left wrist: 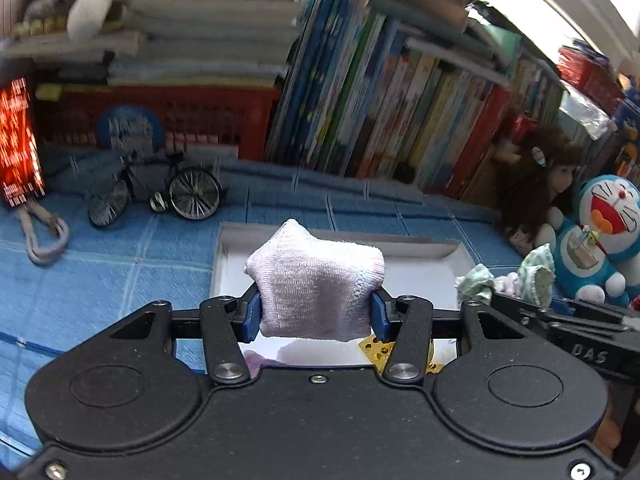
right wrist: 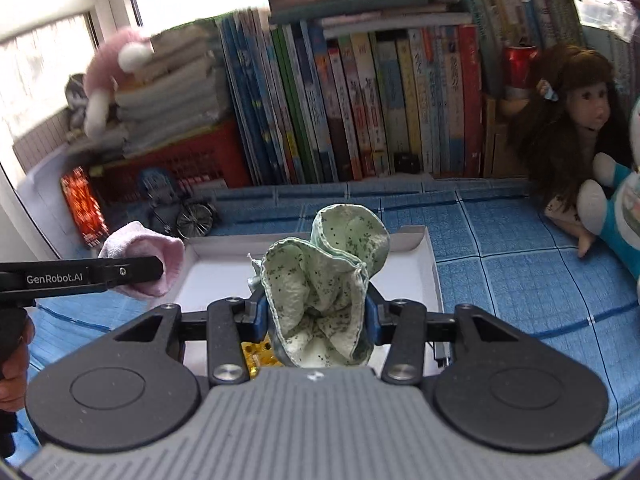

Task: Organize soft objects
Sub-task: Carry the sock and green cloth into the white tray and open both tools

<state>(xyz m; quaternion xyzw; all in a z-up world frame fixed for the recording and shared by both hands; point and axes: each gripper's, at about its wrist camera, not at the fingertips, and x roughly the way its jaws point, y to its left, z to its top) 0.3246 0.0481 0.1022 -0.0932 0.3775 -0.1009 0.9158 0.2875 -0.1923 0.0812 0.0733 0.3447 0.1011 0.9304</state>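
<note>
Left wrist view: your left gripper (left wrist: 316, 312) is clamped partway on the pink sock (left wrist: 316, 280), held above the white tray (left wrist: 456, 258). Your right gripper (right wrist: 316, 316) pinches the green floral cloth (right wrist: 320, 280) over that tray.

Bright daylight floods in from the window (right wrist: 60, 20), which blows out to white glare along the top corners. The books (left wrist: 380, 92) and folded stack (left wrist: 192, 40) behind smear with motion blur. Fisheye curvature bends both views' edges.
</note>
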